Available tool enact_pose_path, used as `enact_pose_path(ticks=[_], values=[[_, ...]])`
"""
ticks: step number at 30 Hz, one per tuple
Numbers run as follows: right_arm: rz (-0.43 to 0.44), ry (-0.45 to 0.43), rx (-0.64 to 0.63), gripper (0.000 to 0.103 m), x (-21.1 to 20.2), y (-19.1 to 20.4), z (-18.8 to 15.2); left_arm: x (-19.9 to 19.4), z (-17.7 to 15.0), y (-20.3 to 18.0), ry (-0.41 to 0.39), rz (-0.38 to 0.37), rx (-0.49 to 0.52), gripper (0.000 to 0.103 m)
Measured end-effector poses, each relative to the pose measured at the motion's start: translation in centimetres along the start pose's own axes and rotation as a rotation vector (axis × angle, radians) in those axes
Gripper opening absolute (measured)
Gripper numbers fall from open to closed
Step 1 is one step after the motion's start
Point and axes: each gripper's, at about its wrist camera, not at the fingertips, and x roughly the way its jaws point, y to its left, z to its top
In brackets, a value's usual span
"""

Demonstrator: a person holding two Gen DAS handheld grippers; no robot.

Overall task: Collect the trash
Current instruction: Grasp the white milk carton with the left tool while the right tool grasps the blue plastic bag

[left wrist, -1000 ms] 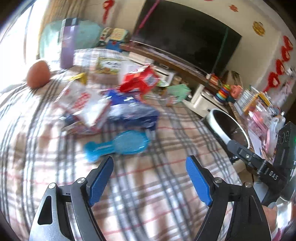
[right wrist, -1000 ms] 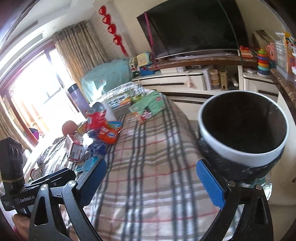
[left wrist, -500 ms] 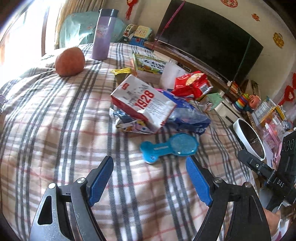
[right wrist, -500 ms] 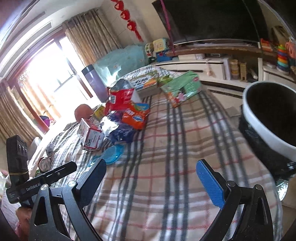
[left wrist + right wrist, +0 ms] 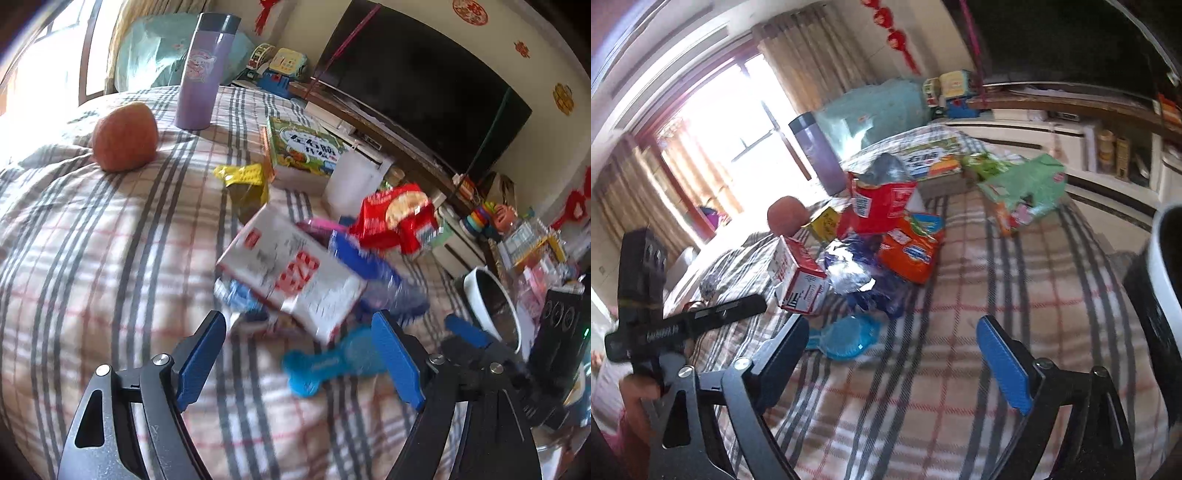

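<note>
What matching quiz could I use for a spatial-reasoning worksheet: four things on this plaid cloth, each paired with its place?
Things:
1. purple cylindrical flask
2. round orange-red fruit
3. flat blue plastic paddle
4. crumpled yellow wrapper

Places:
A. nearest the left gripper, below the white and red carton
B. standing upright at the far edge
C. in front of the green picture book
D. alone, near the bright window side

Pairs: 1-B, 2-D, 3-A, 4-C
</note>
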Motion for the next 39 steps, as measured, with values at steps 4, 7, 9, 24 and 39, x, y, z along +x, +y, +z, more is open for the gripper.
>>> enact_pose_path(ticks=[4,7,9,24,39], values=[[0.023,0.030,-0.046,0.085,1.6,0.4,0.6,2.2,1.7,-0.2,0.011,-0.001,-0.023,0.086],[0.033,0.051,-0.070,0.082,2.8,0.6,0.9,3.7,2.1,-0.1,0.030,0.025,-0.040,0.086],[0.045,0.063,-0.085,0.080,3.6,0.7,1.1,4.2,2.2,0.3,0.036,0.029,-0.052,0.084],[0.062,0.048,-0.102,0.018,2.9,1.2,0.4,0.5,-0.8,0.6,0.017,-0.036,0.071,0.049],[-0.047,-0.066,0.091,0.018,-6.4,-3.2,-3.1,0.0,-5.2,-6.7,0.067,-0.137,0.297,0.049]])
